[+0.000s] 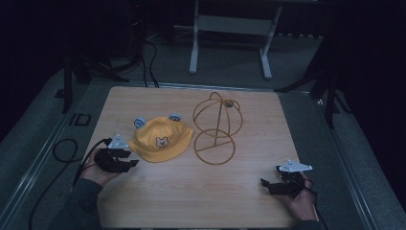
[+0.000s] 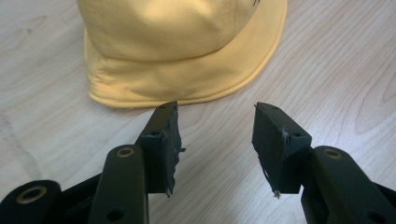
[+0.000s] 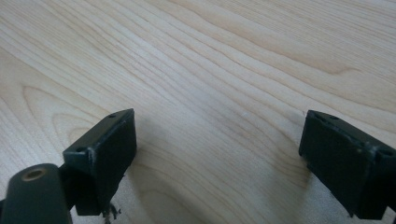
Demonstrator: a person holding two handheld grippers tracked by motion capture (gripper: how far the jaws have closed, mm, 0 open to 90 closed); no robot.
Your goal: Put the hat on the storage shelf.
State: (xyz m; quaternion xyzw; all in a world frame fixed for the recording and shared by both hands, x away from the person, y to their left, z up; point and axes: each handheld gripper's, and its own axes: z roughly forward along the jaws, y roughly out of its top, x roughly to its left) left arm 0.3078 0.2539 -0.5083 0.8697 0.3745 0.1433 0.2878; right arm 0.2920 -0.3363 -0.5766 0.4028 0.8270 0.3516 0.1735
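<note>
A yellow child's hat [image 1: 159,139] with blue ears and a small bear face lies on the wooden table [image 1: 191,191], left of centre. Beside it to the right stands a gold wire hat stand [image 1: 216,125], bare. My left gripper [image 1: 131,162] hovers just left of the hat, pointing at its brim. In the left gripper view the hat [image 2: 182,51] lies just beyond the jaws; the left gripper [image 2: 215,122] is open with nothing between its pads. My right gripper [image 1: 264,183] rests near the table's front right, and in its own view the right gripper [image 3: 219,140] stands wide open over bare wood.
The table's edges [image 1: 282,120] drop to a grey floor. A black cable [image 1: 64,148] loops on the floor at the left. A white desk frame [image 1: 230,28] stands behind the table, with dark stands at both sides.
</note>
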